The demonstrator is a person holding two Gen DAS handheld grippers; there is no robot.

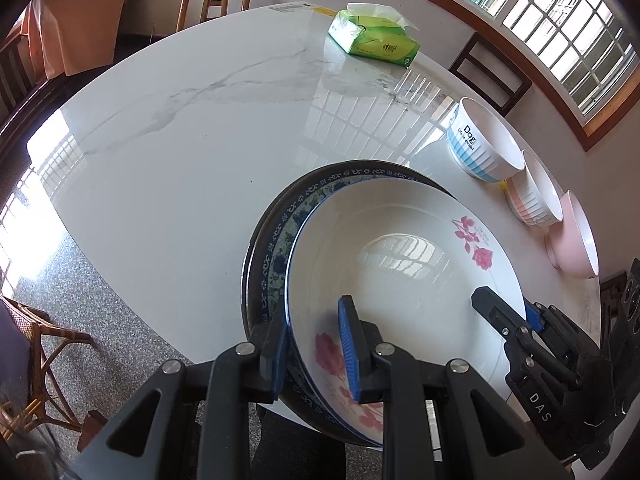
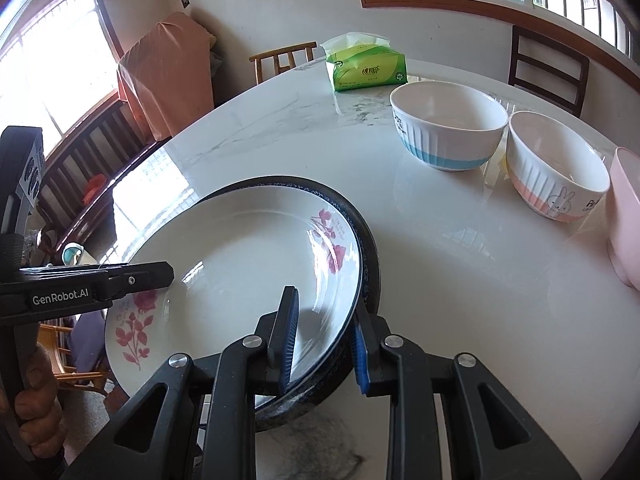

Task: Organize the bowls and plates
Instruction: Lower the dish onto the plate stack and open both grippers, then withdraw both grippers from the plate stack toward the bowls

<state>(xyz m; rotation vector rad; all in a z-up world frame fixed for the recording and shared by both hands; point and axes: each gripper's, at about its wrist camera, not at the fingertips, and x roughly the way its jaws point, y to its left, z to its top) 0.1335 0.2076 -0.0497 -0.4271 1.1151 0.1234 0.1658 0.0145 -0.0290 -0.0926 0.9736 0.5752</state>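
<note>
A stack of plates sits near the table's front edge: a white plate with pink roses (image 1: 404,264) (image 2: 240,272) on top, a blue-patterned plate (image 1: 288,216) under it, a dark plate (image 2: 372,256) at the bottom. My left gripper (image 1: 316,352) is shut on the stack's left rim. My right gripper (image 2: 324,344) is shut on its right rim; it also shows in the left wrist view (image 1: 508,320). Three bowls stand in a row to the right: blue-striped (image 1: 484,144) (image 2: 448,128), pink-striped with a rabbit (image 1: 536,196) (image 2: 556,168), plain pink (image 1: 572,236) (image 2: 624,216).
A green tissue pack (image 1: 376,36) (image 2: 366,66) lies at the far side of the white marble table (image 1: 192,128). Wooden chairs (image 1: 216,0) (image 2: 548,68) stand around it. A rattan chair (image 1: 36,344) stands at the front left.
</note>
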